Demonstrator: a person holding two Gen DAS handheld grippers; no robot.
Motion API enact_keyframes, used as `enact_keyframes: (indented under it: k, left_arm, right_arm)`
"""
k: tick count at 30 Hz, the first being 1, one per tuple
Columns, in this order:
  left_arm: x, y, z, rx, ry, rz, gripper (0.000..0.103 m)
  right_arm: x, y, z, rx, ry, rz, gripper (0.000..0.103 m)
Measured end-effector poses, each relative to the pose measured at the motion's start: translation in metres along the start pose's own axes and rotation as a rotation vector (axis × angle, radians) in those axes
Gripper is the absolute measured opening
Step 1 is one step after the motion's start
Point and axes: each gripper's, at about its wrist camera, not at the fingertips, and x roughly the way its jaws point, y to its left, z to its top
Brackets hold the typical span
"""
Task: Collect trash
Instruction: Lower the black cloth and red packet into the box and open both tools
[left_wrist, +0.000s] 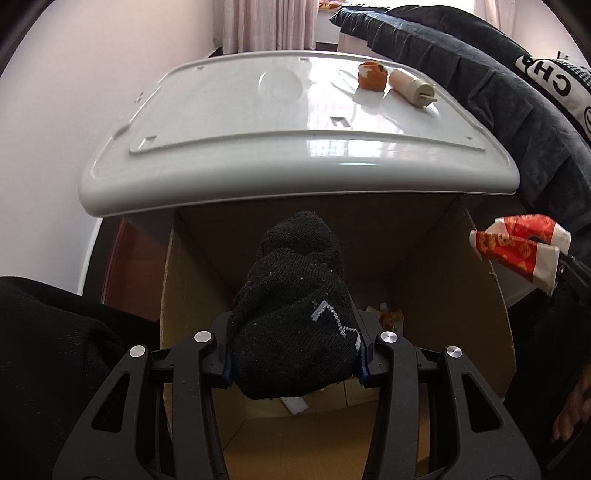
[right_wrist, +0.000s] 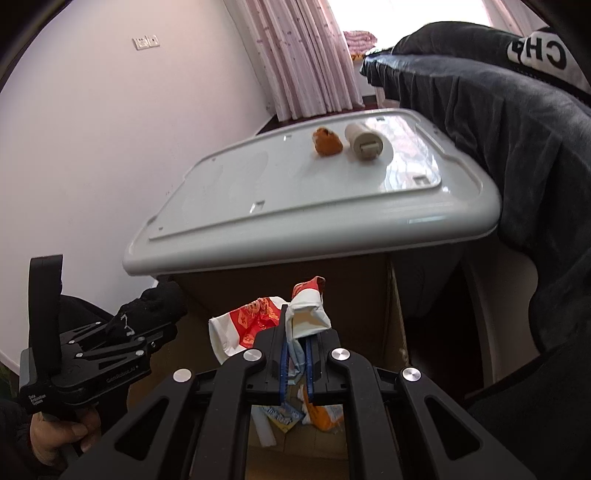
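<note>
My left gripper (left_wrist: 293, 360) is shut on a rolled black sock (left_wrist: 295, 306) and holds it over an open cardboard box (left_wrist: 480, 314); the sock also shows in the right wrist view (right_wrist: 147, 310). My right gripper (right_wrist: 295, 354) is shut on a crumpled red and white wrapper (right_wrist: 266, 321), also over the cardboard box (right_wrist: 399, 332); the wrapper shows in the left wrist view (left_wrist: 517, 247). Wrappers (right_wrist: 317, 410) lie at the box bottom. An orange lump (left_wrist: 371, 75) and a cream cylinder (left_wrist: 412, 88) lie on a white plastic lid (left_wrist: 295, 173).
The white lid (right_wrist: 295, 221) tops a unit behind the box. A dark jacket with white letters (right_wrist: 517, 129) hangs at the right. Pink curtains (right_wrist: 303, 59) and a pale wall (right_wrist: 92, 147) stand behind. My hand holds the left gripper handle (right_wrist: 55, 435).
</note>
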Motion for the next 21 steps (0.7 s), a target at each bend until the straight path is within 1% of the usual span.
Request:
enact_keyframes:
  k: [9,14,15,16,17,18,19,21]
  left_arm:
    - [0.019,0.002,-0.001,-0.003,0.049,0.008,0.044]
    - [0.024,0.000,-0.002,-0.001,0.059,0.010,0.045]
    - [0.025,0.000,-0.002,-0.005,0.063,0.002,0.047]
    - [0.026,0.000,-0.003,-0.008,0.067,0.002,0.051]
    - [0.027,0.000,-0.002,-0.014,0.073,0.008,0.056]
    - [0.028,0.000,-0.002,-0.017,0.077,0.011,0.070]
    - [0.028,0.000,-0.002,-0.019,0.075,0.023,0.077]
    - [0.028,-0.001,-0.002,-0.014,0.073,0.039,0.079]
  right_arm:
    - [0.023,0.010,-0.008,-0.037,0.079,0.002,0.007]
    - [0.027,0.009,-0.009,-0.034,0.095,0.002,0.007]
    - [0.028,0.010,-0.009,-0.036,0.099,0.005,0.009]
    - [0.029,0.010,-0.009,-0.037,0.103,0.004,0.020]
    - [0.029,0.010,-0.008,-0.032,0.105,-0.003,0.034]
    - [0.028,0.009,-0.008,-0.027,0.094,-0.015,0.067]
    - [0.024,0.007,-0.007,-0.020,0.071,-0.025,0.077]
    - [0.021,0.003,-0.005,0.003,0.058,-0.014,0.077]
